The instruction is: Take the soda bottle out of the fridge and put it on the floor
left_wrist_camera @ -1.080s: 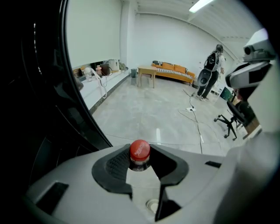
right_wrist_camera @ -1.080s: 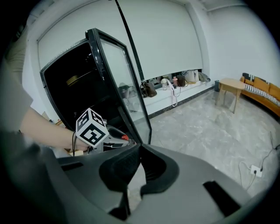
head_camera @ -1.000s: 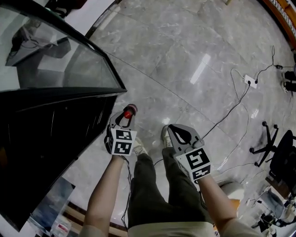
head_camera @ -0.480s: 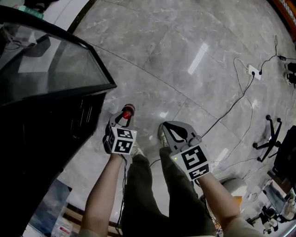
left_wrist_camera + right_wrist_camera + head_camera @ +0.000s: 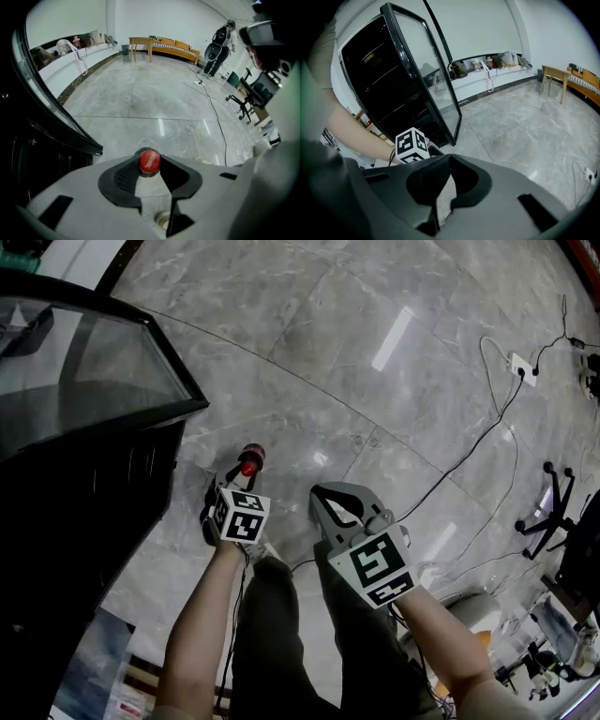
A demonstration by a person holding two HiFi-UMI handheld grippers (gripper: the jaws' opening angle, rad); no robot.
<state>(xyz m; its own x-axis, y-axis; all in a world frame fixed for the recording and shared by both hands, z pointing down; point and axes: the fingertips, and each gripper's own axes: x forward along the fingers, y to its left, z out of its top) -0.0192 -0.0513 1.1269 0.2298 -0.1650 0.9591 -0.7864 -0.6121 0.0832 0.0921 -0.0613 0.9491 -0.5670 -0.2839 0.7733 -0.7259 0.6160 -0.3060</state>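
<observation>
Precariously pinching soda bottle [image 5: 249, 460] by neck in left gripper [image 5: 236, 484] (right gripper [image 5: 449, 160] closed, empty); may slip, toppling on floor [image 5: 375, 381].

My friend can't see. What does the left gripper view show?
The left gripper holds a red-capped bottle between its jaws, with a shiny grey floor beyond. A black fridge door stands at the left.

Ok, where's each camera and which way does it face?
Head view: on the head, steeply down at the floor; forearms, legs, left gripper, right gripper.
Left gripper view: on that gripper, along the floor; jaws clamp the soda bottle.
Right gripper view: on that gripper, toward the fridge; jaws together, empty.
Shared: head and right gripper views show the left marker cube.
</observation>
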